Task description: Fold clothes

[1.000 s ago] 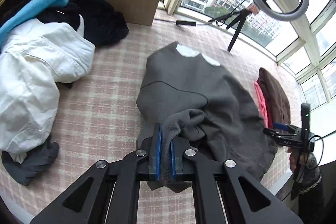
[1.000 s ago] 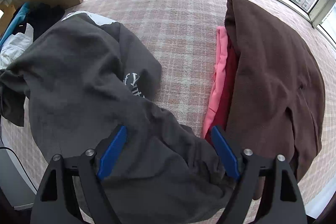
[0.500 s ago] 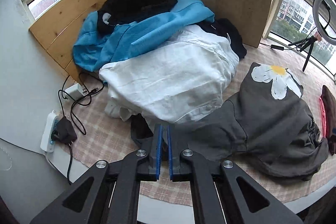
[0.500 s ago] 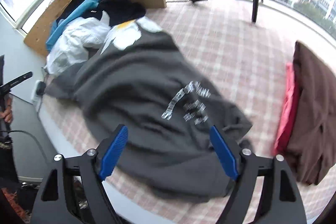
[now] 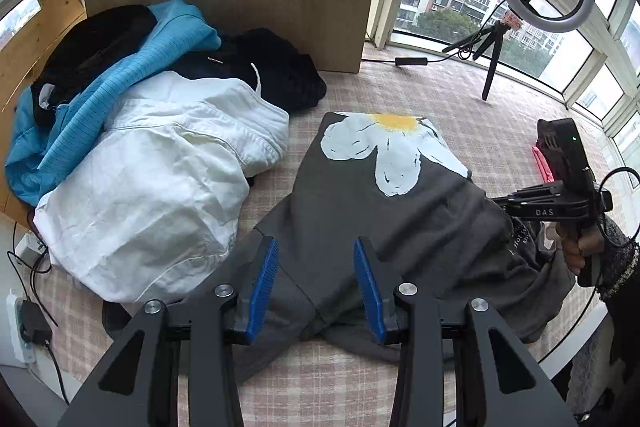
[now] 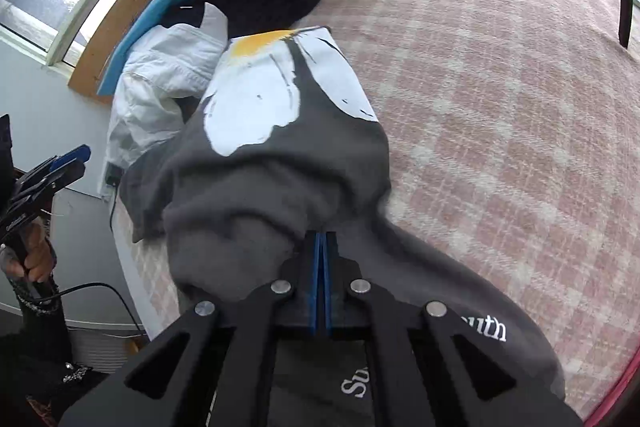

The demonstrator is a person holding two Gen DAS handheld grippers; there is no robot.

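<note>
1. Grey sweatshirt (image 5: 400,227) lies on the plaid bench (image 5: 500,115), long axis running near to far, flower print at the far end.
2. Right claw (image 6: 322,283) is nearer the work: clamped tight on a bunched fold at the sweatshirt's near-right edge.
3. Left claw (image 5: 316,287) is opening, pads clear of cloth, just above the near-left hem.
4. White shirt (image 5: 160,179) pile sits left, touching nothing held.

My left gripper (image 5: 316,283) points down, jaws opening and gripping nothing; my right gripper (image 6: 322,247) is pinched closed on cloth (image 6: 280,195).
</note>
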